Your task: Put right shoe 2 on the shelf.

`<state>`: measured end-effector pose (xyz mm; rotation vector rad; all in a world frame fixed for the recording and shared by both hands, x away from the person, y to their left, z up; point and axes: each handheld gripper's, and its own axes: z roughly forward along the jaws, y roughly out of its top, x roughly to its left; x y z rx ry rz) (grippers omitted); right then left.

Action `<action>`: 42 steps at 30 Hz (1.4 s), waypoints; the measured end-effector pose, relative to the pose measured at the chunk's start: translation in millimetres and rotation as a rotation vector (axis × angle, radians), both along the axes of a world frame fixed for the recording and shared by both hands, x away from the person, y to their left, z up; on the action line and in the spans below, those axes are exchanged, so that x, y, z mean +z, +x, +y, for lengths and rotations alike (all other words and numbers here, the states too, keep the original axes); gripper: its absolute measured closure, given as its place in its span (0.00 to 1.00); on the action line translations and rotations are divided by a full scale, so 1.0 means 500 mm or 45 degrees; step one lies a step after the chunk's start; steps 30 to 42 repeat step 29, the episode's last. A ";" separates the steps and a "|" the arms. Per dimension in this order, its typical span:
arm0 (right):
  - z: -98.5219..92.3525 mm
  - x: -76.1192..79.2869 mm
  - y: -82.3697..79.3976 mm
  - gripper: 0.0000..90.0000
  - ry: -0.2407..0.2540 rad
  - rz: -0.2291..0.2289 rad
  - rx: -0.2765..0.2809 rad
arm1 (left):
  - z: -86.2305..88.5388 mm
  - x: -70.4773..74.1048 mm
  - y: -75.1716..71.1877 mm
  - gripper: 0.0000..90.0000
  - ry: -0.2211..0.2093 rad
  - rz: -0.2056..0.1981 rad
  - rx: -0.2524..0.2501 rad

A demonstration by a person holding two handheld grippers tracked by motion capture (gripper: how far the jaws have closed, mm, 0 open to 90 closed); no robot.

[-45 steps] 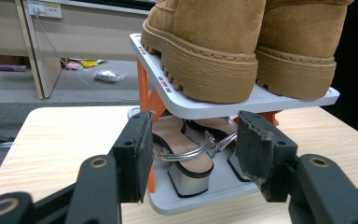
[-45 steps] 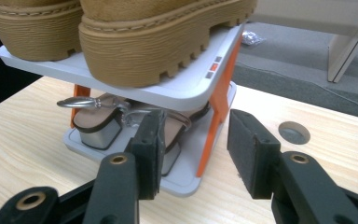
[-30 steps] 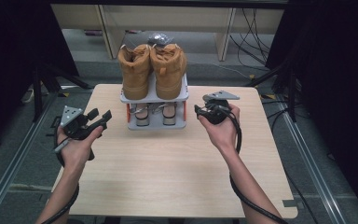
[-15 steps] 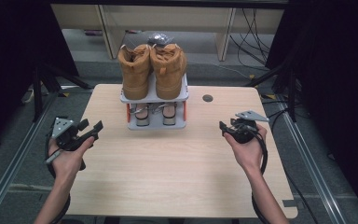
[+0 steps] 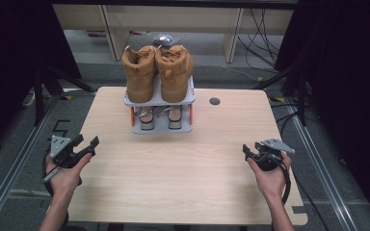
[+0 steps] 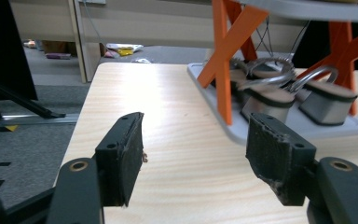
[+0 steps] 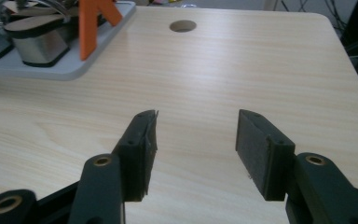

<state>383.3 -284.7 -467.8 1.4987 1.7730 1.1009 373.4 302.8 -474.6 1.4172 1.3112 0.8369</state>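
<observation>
- Shoe rack [image 5: 191, 94]: a small two-tier stand at the far middle of the table [image 5: 183, 178], with grey flat shelves joined by orange cross-braced uprights [image 6: 223, 60].
- Upper shelf: holds a pair of tan boots [image 5: 158, 72], high-topped, matt and suede-like, side by side and touching, heels toward the person.
- Lower shelf [image 6: 303, 126]: holds a pair of sandals [image 5: 160, 117] with pale footbeds, dark-edged silvery sides and curved glossy straps; in the left gripper view they sit just behind an orange upright.
- Table: pale wood-grain top with rounded corners and a round cable hole [image 5: 215, 101] to the right of the rack.
- Beyond the far edge, behind the boots, lies a crumpled silvery item [image 5: 165, 38]; what it is cannot be told.
- Left gripper [image 5: 87, 144]: held at the near left edge of the table, well apart from the rack and pointing toward it. Its blocky black jaws stand wide, have just been opening, and have nothing between them; the pad faces look worn and rough.
- Right gripper [image 5: 248, 150]: held at the near right of the table, well apart from the rack. Its jaws stand fairly wide, have just been opening, and only bare tabletop shows between them.
- Each gripper carries a grey three-cornered plate and a trailing black cable.
</observation>
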 end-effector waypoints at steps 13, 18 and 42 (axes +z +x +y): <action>-0.017 -0.066 -0.041 0.53 0.019 -0.019 -0.066 | -0.013 -0.061 -0.003 0.39 0.008 -0.015 -0.008; -0.017 -0.072 -0.041 0.51 -0.017 -0.073 -0.047 | -0.022 -0.065 -0.005 0.39 0.018 -0.083 -0.017; -0.012 -0.083 -0.054 0.43 0.046 -0.109 -0.083 | -0.033 -0.078 -0.013 0.33 0.036 -0.141 -0.012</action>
